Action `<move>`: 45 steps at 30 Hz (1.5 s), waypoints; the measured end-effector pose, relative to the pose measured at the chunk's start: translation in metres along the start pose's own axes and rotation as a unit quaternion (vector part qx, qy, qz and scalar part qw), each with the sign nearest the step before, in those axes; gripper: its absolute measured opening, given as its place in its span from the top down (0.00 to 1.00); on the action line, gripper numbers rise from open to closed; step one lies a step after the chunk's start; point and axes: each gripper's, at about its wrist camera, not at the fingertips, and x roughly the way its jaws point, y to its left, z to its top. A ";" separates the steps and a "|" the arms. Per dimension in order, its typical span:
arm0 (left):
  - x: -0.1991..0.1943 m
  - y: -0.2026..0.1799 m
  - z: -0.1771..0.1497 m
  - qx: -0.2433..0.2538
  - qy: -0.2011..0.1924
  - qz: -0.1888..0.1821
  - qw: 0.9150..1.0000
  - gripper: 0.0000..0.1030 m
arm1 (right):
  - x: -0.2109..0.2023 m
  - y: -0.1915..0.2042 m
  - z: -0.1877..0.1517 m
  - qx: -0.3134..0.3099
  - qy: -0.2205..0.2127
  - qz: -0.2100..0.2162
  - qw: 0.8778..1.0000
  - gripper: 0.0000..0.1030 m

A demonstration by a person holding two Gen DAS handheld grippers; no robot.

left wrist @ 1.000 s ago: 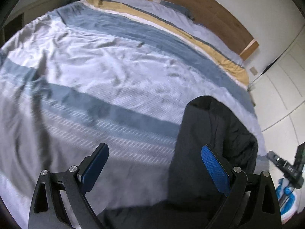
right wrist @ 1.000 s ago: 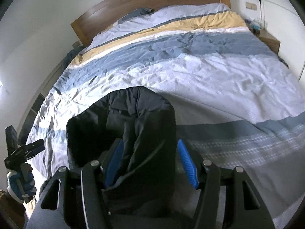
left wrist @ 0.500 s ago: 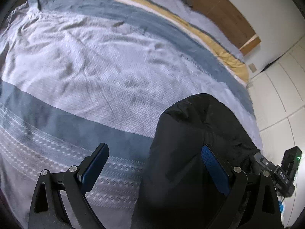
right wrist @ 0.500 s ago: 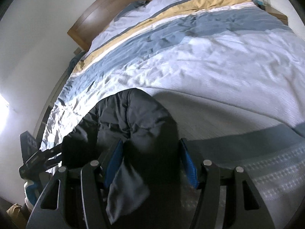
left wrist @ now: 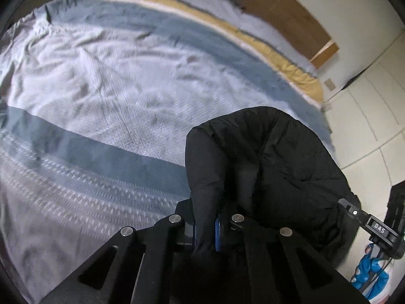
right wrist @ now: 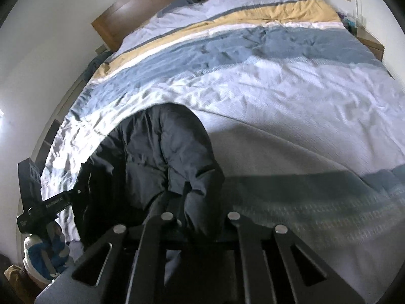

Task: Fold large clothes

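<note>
- Black padded jacket (left wrist: 265, 157) is lying bunched on the striped bed (left wrist: 114, 81), near its edge.
- Left gripper (left wrist: 215, 228) jaws, having just closed, are clamping jacket fabric.
- Right gripper (right wrist: 200, 217) jaws, likewise just closed, are pinching jacket fabric.

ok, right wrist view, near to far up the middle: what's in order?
right hand-held gripper, shut on the black jacket → pale grey-white band of the bedspread → blue band → white stripe → yellow band → wooden headboard
</note>
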 end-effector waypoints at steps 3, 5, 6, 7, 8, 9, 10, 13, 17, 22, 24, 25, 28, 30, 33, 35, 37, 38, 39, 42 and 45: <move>-0.042 -0.008 -0.021 0.008 -0.023 -0.015 1.000 0.91 | -0.035 0.012 -0.016 -0.009 -0.009 0.010 1.000 0.90; -0.066 -0.010 -0.034 0.010 -0.032 -0.021 0.999 0.91 | -0.058 0.020 -0.032 -0.013 -0.013 0.015 1.000 0.90; -0.079 -0.009 -0.043 0.008 -0.036 -0.028 0.999 0.91 | -0.071 0.025 -0.042 -0.015 -0.016 0.021 1.000 0.90; -0.087 -0.009 -0.049 0.008 -0.037 -0.030 0.999 0.92 | -0.081 0.029 -0.051 -0.018 -0.018 0.025 0.999 0.90; -0.098 -0.009 -0.058 0.010 -0.041 -0.033 0.999 0.92 | -0.091 0.034 -0.062 -0.024 -0.020 0.027 0.999 0.90; -0.107 -0.009 -0.067 0.012 -0.043 -0.035 0.998 0.92 | -0.102 0.039 -0.074 -0.030 -0.023 0.031 0.999 0.90; -0.117 -0.007 -0.078 0.013 -0.043 -0.038 0.998 0.92 | -0.112 0.044 -0.086 -0.032 -0.025 0.036 0.999 0.90; -0.137 0.000 -0.104 0.015 -0.043 -0.047 0.998 0.92 | -0.130 0.051 -0.117 -0.030 -0.027 0.048 0.998 0.90; -0.152 0.013 -0.134 0.014 -0.038 -0.051 0.998 0.92 | -0.143 0.057 -0.151 -0.020 -0.030 0.059 0.998 0.90; -0.162 0.027 -0.159 0.019 -0.035 -0.050 0.998 0.93 | -0.150 0.058 -0.179 -0.009 -0.032 0.064 0.997 0.90; -0.167 0.029 -0.168 0.023 -0.036 -0.045 0.998 0.93 | -0.153 0.058 -0.191 -0.007 -0.032 0.063 0.997 0.90; -0.170 0.030 -0.172 0.026 -0.037 -0.043 0.998 0.93 | -0.154 0.058 -0.196 -0.006 -0.031 0.063 0.998 0.90; -0.175 0.032 -0.183 0.033 -0.038 -0.041 0.998 0.93 | -0.159 0.056 -0.212 0.000 -0.031 0.065 0.997 0.90; -0.178 0.033 -0.192 0.041 -0.037 -0.036 0.998 0.93 | -0.159 0.052 -0.220 0.004 -0.029 0.066 0.997 0.90; -0.179 0.036 -0.203 0.047 -0.034 -0.030 0.998 0.93 | -0.158 0.046 -0.234 0.008 -0.025 0.065 0.998 0.90; -0.179 0.038 -0.211 0.050 -0.032 -0.026 0.998 0.93 | -0.155 0.044 -0.243 0.008 -0.020 0.059 0.998 0.90; -0.179 0.040 -0.217 0.053 -0.031 -0.022 0.998 0.93 | -0.151 0.042 -0.249 0.007 -0.017 0.055 0.998 0.90; -0.179 0.041 -0.219 0.055 -0.030 -0.019 0.998 0.93 | -0.149 0.040 -0.252 0.006 -0.015 0.054 0.998 0.90; -0.180 0.042 -0.223 0.059 -0.030 -0.015 0.998 0.93 | -0.148 0.039 -0.257 0.004 -0.013 0.052 0.999 0.90; -0.179 0.045 -0.231 0.066 -0.028 -0.008 0.997 0.93 | -0.144 0.036 -0.265 -0.004 -0.008 0.048 0.999 0.90; -0.178 0.051 -0.238 0.065 -0.021 0.001 0.998 0.96 | -0.142 0.033 -0.271 -0.010 -0.006 0.045 0.999 0.90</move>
